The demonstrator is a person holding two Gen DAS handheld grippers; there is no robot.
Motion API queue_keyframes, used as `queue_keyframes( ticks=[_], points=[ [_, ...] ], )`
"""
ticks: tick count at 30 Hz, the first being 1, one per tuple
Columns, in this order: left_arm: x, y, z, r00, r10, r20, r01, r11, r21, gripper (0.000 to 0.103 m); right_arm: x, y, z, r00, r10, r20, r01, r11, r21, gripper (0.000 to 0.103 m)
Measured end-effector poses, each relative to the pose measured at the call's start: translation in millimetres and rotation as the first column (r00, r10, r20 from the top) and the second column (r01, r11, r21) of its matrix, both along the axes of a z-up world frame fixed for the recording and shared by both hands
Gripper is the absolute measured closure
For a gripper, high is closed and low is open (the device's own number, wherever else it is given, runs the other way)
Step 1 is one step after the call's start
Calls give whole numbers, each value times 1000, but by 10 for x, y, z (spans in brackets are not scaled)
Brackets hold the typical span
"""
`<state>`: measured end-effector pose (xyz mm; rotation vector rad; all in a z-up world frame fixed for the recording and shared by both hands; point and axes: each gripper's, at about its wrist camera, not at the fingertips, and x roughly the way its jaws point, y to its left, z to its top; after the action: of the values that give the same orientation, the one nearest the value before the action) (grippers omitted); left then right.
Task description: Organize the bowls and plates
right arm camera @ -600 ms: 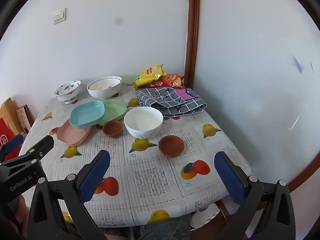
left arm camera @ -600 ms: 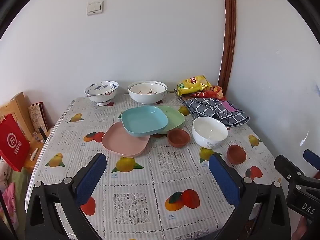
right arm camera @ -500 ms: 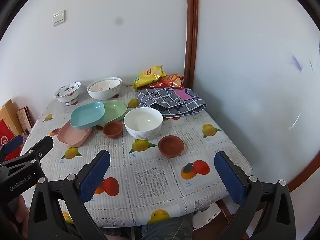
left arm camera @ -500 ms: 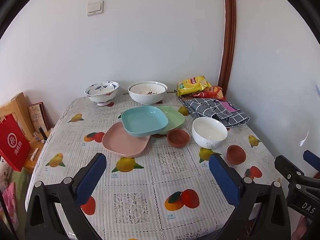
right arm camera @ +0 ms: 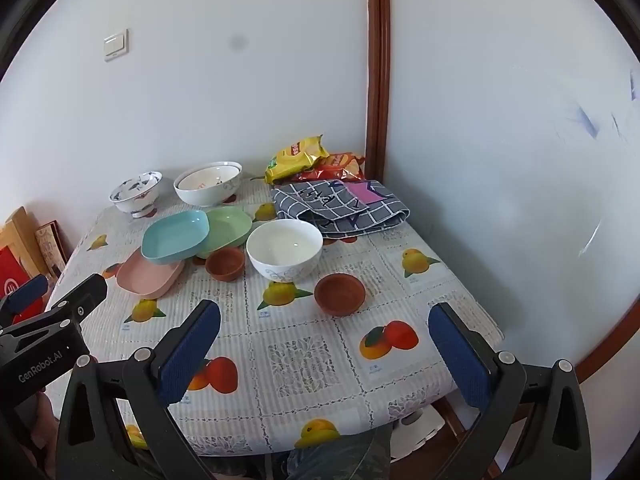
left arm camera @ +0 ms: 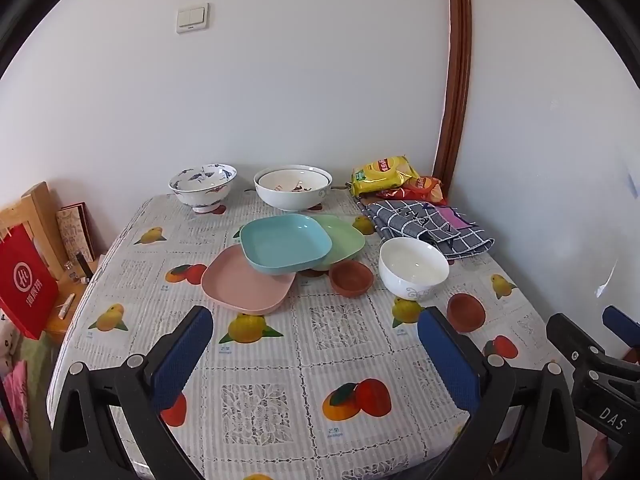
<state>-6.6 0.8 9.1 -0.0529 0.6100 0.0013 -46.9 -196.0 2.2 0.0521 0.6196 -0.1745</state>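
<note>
- Left tongs [left arm camera: 314, 354]: spread wide, empty, above near counter [left arm camera: 280, 368] edge.
- Right tongs [right arm camera: 324, 350]: spread wide, empty.
- Blue plate [left arm camera: 285, 248] ahead of left tongs, overlapping pink plate [left arm camera: 240, 290] and green plate [left arm camera: 346, 240].
- White bowl [right arm camera: 284, 249] and brown dish [right arm camera: 339, 293] just ahead of right tongs.

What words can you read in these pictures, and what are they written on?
"GenRobot.AI": on the black body of the left gripper.
"DAS": on the black body of the right gripper; the rest is cut off.
Red paper bag: white round logo and characters, too blurred to read.
Yellow snack packet: red logo, too small to read.
Fruit-print tablecloth: small captions under the fruits, unreadable.
</note>
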Motion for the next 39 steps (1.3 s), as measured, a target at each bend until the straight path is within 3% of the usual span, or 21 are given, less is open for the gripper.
queue_keyframes(
  ticks=[39],
  points=[
    [-29,46,-39,1000,8,4,-8,1000,-7,0,-33,-5,-3,1000,4,9,-4,1000,2,1]
  ],
)
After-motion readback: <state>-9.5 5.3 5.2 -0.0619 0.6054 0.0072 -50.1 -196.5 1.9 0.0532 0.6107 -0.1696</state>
